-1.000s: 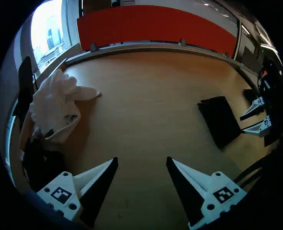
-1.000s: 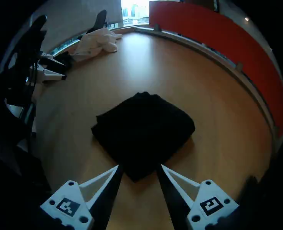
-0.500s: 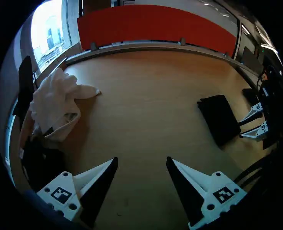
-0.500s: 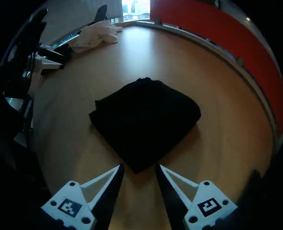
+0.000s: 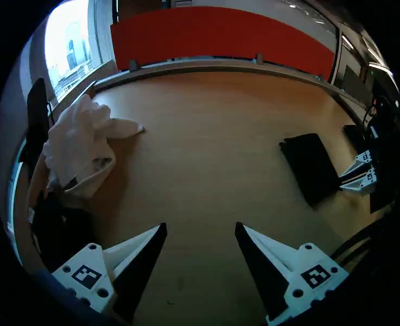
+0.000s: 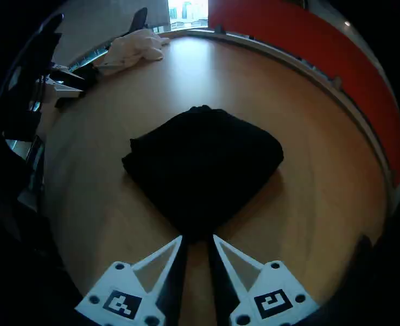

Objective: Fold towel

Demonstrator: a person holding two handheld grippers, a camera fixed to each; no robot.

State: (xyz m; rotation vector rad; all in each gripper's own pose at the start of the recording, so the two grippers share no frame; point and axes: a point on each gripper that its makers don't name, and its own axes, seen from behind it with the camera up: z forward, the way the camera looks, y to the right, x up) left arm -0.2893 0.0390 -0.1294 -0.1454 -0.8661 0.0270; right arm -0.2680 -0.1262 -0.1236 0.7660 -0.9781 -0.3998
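Narrowed since half a second ago, my right gripper (image 6: 198, 239) is nearly together at the near corner of the black towel (image 6: 205, 163), which looks already folded on the table (image 6: 313, 163), though I can't tell if it pinches; my left gripper (image 5: 200, 228) gapes, and the white cloth heap (image 5: 80, 141) looks unfolded.

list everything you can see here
black towel: one, black, folded, middle of the table
white cloth pile: one, white, crumpled, far table corner near the window
table: one, light wood, under everything
divider panel: one, red, along the table's far edge
window: one, bright, beyond the cloth pile
chair: one, black, beside the cloth pile
left tool: one, white with black fingers, spread wide over bare table
right tool: one, white with black fingers, close together at the black towel's near corner
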